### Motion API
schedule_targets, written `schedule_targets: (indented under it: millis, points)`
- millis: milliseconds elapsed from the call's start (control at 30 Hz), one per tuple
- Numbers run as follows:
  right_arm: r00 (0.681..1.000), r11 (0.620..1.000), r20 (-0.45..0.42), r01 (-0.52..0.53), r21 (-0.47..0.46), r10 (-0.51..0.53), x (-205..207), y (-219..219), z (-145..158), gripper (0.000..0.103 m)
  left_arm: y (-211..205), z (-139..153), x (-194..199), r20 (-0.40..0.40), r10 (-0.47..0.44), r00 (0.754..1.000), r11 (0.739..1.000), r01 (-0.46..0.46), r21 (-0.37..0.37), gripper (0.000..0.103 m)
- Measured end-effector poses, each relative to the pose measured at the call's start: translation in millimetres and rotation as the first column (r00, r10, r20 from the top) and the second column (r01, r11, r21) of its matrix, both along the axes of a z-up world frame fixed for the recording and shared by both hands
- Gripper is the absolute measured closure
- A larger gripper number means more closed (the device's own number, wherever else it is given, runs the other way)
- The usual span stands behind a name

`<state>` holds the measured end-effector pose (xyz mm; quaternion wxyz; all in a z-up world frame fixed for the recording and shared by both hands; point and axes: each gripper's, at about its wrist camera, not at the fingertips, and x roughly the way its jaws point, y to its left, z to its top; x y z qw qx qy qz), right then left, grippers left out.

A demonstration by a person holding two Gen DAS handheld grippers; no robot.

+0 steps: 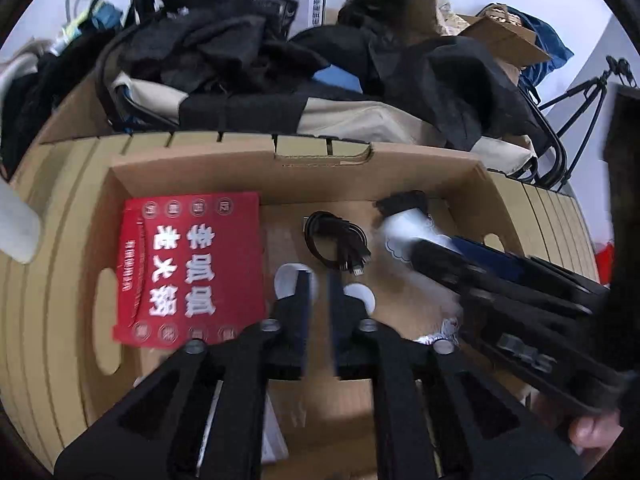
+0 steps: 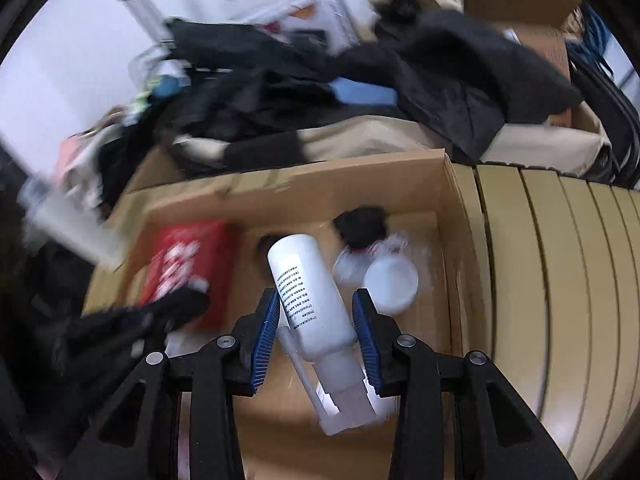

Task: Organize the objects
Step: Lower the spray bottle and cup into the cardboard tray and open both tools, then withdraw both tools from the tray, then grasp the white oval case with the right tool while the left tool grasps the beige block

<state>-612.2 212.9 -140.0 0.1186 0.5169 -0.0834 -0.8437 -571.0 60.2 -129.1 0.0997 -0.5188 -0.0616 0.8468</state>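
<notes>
An open cardboard box [image 1: 320, 168] [image 2: 320, 184] lies below both grippers. A white spray bottle [image 2: 308, 300] hangs tilted between the blue pads of my right gripper [image 2: 316, 304], its nozzle toward the camera. The left pad touches it and a thin gap shows at the right pad. My left gripper [image 1: 320, 284] hovers over the box with a narrow gap between its pads and nothing in it. In the box lie a red packet [image 1: 192, 268] [image 2: 180, 264], a coiled black cable [image 1: 336, 246], a black item [image 2: 362, 224] and a white round lid [image 2: 390, 282]. The right gripper [image 1: 440, 256] reaches in from the right.
The box sits on a tan slatted table [image 2: 540, 260] [image 1: 60, 240]. Behind it a pile of dark clothes [image 1: 224, 52] covers a beige bag, with more cartons at the back right. A person's finger [image 1: 592, 432] shows at the lower right.
</notes>
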Motion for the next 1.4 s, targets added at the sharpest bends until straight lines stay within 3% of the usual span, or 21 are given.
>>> schedule_targets:
  millis: [33,133,233,300,400,467,533,600,733,867,933,1033,1167,1300,1367,1400]
  points:
    - [1.000,1.000,0.021,0.001,0.011,-0.002,-11,-5,-9,0.044,-5,-1,0,-0.006,0.015,1.000,1.000,-0.015,0.000,0.084]
    - [0.999,0.999,-0.008,0.043,-0.026,-0.043,-19,3,-12,0.022,-21,13,9,-0.047,0.029,0.998,0.998,-0.026,0.054,0.052]
    - [0.998,0.997,-0.017,0.057,-0.052,-0.058,-13,9,1,0.022,-33,37,32,-0.100,0.059,0.993,0.997,-0.054,0.050,0.041]
    - [0.998,0.998,-0.042,0.043,-0.054,-0.045,2,13,17,0.022,-37,52,52,-0.123,0.075,0.990,0.997,-0.073,0.024,0.040]
    - [0.993,0.997,-0.118,-0.008,-0.076,-0.001,46,20,50,0.022,-46,75,107,-0.177,0.075,0.981,0.995,-0.087,-0.058,0.030]
    - [0.983,1.000,-0.182,-0.026,-0.002,0.025,93,24,67,0.022,-56,83,162,-0.239,0.096,0.966,0.985,-0.127,-0.117,0.020]
    - [0.955,0.986,-0.296,0.029,0.164,0.021,154,27,77,0.022,-65,82,217,-0.264,0.102,0.959,0.984,-0.136,-0.113,0.012]
    - [0.934,0.970,-0.354,0.054,0.238,0.035,209,35,79,0.022,-74,77,264,-0.248,0.127,0.960,0.984,-0.154,-0.094,0.011]
    - [0.952,0.987,-0.304,0.068,0.146,-0.021,298,54,73,0.022,-82,69,331,-0.190,0.173,0.966,0.977,-0.193,-0.090,0.010]
    - [0.963,0.963,-0.268,0.039,0.267,0.036,362,45,57,0.022,-80,68,371,-0.172,0.165,0.971,0.973,-0.189,-0.136,0.008]
    - [0.968,0.966,-0.248,0.018,0.257,0.048,391,45,52,0.022,-79,70,383,-0.165,0.179,0.970,0.971,-0.202,-0.130,0.008]
    - [0.967,0.982,-0.253,0.023,0.190,0.026,417,52,56,0.022,-74,83,397,-0.181,0.185,0.966,0.972,-0.207,-0.113,0.008]
    - [0.963,0.955,-0.270,0.068,0.289,0.013,430,52,67,0.022,-62,96,410,-0.230,0.163,0.960,0.970,-0.198,-0.138,0.001]
    - [0.924,0.947,-0.381,0.146,0.287,-0.027,460,67,88,0.022,-45,94,414,-0.232,0.094,0.968,0.981,-0.130,-0.143,0.001]
    - [0.907,0.950,-0.422,0.124,0.286,0.008,461,68,85,0.018,-39,90,415,-0.242,0.064,0.968,0.988,-0.096,-0.123,0.001]
    - [0.919,0.950,-0.392,0.090,0.298,0.036,456,67,75,0.018,-35,87,415,-0.246,0.050,0.968,0.990,-0.082,-0.119,0.001]
